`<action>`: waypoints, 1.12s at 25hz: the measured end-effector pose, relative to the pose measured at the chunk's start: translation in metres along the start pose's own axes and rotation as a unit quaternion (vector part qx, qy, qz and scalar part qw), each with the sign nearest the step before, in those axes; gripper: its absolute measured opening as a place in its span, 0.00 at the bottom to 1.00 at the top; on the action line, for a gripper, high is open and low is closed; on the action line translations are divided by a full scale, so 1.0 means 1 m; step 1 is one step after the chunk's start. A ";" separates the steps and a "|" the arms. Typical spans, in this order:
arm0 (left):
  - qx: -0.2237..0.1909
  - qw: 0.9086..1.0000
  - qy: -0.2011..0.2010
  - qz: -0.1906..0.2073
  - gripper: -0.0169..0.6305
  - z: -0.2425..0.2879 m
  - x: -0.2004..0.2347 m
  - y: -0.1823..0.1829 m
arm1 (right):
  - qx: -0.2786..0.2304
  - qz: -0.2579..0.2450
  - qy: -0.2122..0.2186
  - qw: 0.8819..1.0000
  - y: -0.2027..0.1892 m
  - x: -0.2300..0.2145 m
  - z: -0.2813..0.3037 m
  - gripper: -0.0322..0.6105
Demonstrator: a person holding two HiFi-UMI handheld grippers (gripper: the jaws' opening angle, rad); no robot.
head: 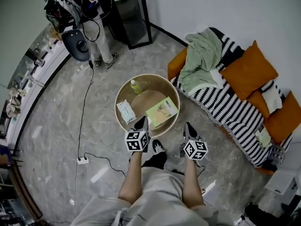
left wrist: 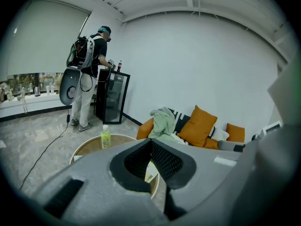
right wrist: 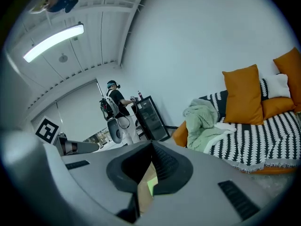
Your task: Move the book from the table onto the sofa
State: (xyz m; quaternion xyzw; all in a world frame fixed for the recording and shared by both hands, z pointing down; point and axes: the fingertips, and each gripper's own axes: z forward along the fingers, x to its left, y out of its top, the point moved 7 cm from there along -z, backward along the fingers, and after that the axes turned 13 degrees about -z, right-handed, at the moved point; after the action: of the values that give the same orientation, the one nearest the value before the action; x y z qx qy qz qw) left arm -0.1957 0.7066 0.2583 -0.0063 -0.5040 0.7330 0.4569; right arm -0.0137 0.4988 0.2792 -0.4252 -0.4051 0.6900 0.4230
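The book (head: 162, 112) lies flat on the round tabletop (head: 123, 89), toward its near right edge, turned at a slant, green-and-yellow cover up. To its left on the same tabletop is a white packet (head: 126, 111), and at the far side stands a small bottle (head: 136, 86) of pale green drink, upright.

My left tool (head: 141, 123) hangs over the near rim of the tabletop, its tip just beside the book's near left corner; I cannot tell whether it touches. Looking along it, its dark pads (left wrist: 170, 161) meet at the tips with nothing caught between them, so it is clenched on air, and a sliver of the book shows through the gap below the tips. My right tool (head: 188, 127) is off the tabletop's right near edge, apart from the book. Its pads (right wrist: 167, 166) are also pressed together at the tips and empty.

The sofa (head: 225, 105) runs along the right, its far end close to the tabletop, under a black-and-white striped cover. A green blanket (head: 200, 55) is heaped on that far end, and orange cushions (head: 249, 69) lean along the back.

At the far left a person (head: 96, 18) stands at a black cabinet (head: 134, 15), back to me.
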 end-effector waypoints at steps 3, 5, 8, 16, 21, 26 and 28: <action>-0.006 0.999 -0.014 -0.035 0.04 0.029 0.019 0.015 | 0.021 -0.034 0.006 0.999 0.009 0.007 0.030 0.06; -0.012 0.998 -0.015 -0.062 0.04 0.043 0.035 0.021 | 0.039 -0.068 0.014 0.997 0.014 0.016 0.045 0.06; -0.007 0.996 -0.014 -0.093 0.04 0.059 0.053 0.017 | 0.066 -0.104 0.017 0.992 0.016 0.020 0.061 0.06; 0.019 0.991 0.029 -0.133 0.04 0.069 0.105 -0.006 | 0.119 -0.099 0.035 0.987 -0.005 0.017 0.111 0.06; 0.043 0.993 0.043 -0.105 0.04 0.083 0.120 -0.018 | 0.129 -0.094 0.060 0.985 -0.020 0.004 0.140 0.06; 0.055 0.989 0.078 -0.113 0.04 0.102 0.123 -0.038 | 0.175 -0.152 0.160 0.960 -0.029 -0.016 0.199 0.06; 0.054 0.984 0.079 -0.151 0.04 0.116 0.127 -0.049 | 0.193 -0.171 0.185 0.948 -0.035 -0.027 0.219 0.06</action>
State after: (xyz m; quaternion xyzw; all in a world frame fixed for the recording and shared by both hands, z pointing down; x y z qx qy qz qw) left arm -0.2919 0.7113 0.4090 0.0368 -0.4209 0.6789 0.6004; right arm -0.2016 0.4411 0.3856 -0.3802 -0.2451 0.5817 0.6760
